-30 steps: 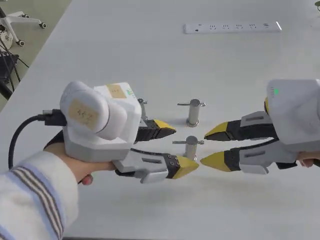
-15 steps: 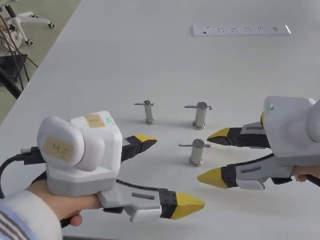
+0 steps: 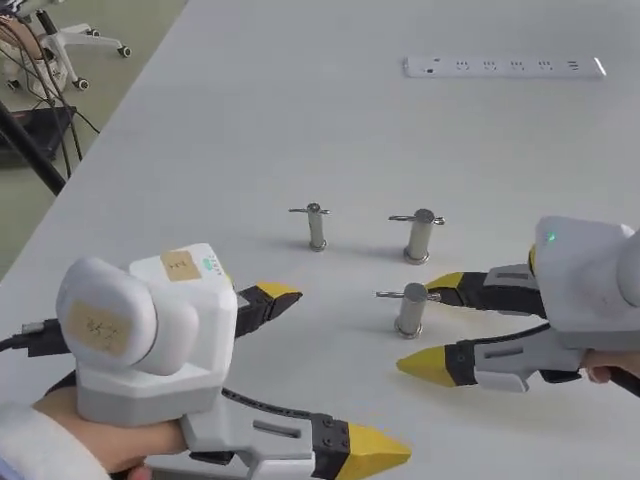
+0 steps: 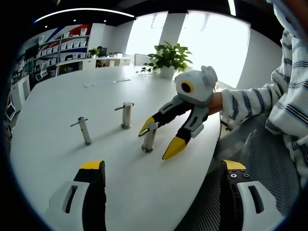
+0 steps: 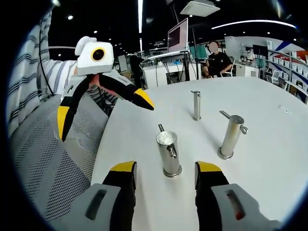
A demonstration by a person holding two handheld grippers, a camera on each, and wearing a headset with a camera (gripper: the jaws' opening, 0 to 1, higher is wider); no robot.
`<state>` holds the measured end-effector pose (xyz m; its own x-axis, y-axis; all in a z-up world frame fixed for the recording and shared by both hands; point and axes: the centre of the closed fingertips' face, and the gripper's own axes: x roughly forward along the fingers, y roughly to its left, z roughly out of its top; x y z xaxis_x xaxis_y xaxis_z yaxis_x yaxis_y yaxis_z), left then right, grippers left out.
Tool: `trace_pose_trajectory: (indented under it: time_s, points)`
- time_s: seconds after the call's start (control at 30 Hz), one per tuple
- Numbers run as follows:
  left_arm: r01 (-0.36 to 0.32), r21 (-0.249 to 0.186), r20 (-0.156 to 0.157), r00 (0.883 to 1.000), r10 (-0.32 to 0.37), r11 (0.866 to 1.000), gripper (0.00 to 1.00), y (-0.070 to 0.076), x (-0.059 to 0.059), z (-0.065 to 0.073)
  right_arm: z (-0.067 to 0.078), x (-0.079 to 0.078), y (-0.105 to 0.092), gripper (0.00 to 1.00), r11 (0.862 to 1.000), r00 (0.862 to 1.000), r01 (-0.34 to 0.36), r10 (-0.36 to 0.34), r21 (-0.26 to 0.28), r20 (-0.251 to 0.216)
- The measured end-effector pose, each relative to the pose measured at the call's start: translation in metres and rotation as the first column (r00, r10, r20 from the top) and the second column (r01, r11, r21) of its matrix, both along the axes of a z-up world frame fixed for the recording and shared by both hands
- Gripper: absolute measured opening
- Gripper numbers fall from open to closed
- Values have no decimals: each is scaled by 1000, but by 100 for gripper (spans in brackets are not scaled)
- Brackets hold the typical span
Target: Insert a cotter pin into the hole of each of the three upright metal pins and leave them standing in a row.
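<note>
at lower left the left gripper (image 3: 337, 372) is held wide open, empty; the right gripper (image 3: 432, 325) is spread, empty, beside the lowest metal pin (image 3: 410, 312).

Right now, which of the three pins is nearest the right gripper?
The front pin, standing alone nearest the person, at the jaw tips of the open right gripper. The back left pin and back right pin stand farther away.

On the tabletop (image 3: 250, 130) two pins stand side by side, the thin pin (image 3: 316, 228) left, the thicker pin (image 3: 420, 236) right. A third pin (image 3: 410, 310) stands nearer, before the thicker one. A power strip (image 3: 505, 67) lies far right.
</note>
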<state>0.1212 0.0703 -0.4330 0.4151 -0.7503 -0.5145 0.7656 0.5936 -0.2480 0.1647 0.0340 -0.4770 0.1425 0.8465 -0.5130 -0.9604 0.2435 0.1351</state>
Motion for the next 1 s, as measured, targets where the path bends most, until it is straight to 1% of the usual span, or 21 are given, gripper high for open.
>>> trace_pose_trajectory:
  time_s: [0.1,0.13,0.2,0.33,0.37,0.43,0.5,0.63,0.67,0.7,0.77,0.93,1.0]
  points:
    - [-7,8,10,1000,7,1000,99,2,2,0,0,1,4,41,1000,1000,-1,0,18,7]
    - [-12,26,20,1000,12,1000,99,5,3,-1,0,1,5,40,1000,1000,0,0,22,6]
    - [-7,38,28,1000,6,999,99,7,3,1,0,2,7,37,1000,1000,-1,1,27,5]
    - [-2,47,46,999,-1,999,99,8,5,8,0,2,10,31,1000,1000,-13,13,27,17]
    - [0,58,51,999,-3,998,99,9,6,8,-1,3,11,31,1000,1000,-14,13,26,19]
    - [19,109,68,997,-26,994,99,12,5,7,-1,3,12,29,1000,999,-18,18,21,27]
    - [27,123,69,997,-36,992,99,12,4,6,-1,2,13,28,1000,999,-22,21,19,35]
    - [38,131,65,997,-47,991,99,13,2,6,-2,4,13,21,1000,999,-16,15,19,46]
    - [41,137,65,997,-50,990,99,13,2,5,-1,5,13,19,1000,999,-14,13,22,48]
    - [42,140,64,997,-51,989,99,13,1,5,-1,6,13,15,1000,999,-12,11,23,50]
    - [43,147,59,997,-52,988,99,14,1,3,-1,9,12,10,1000,998,-6,5,15,66]
    - [43,156,57,997,-52,987,99,16,0,1,-1,9,13,10,1000,997,-24,24,8,74]
    - [41,154,54,997,-50,987,99,16,0,1,-1,8,13,10,999,995,-39,39,-1,90]
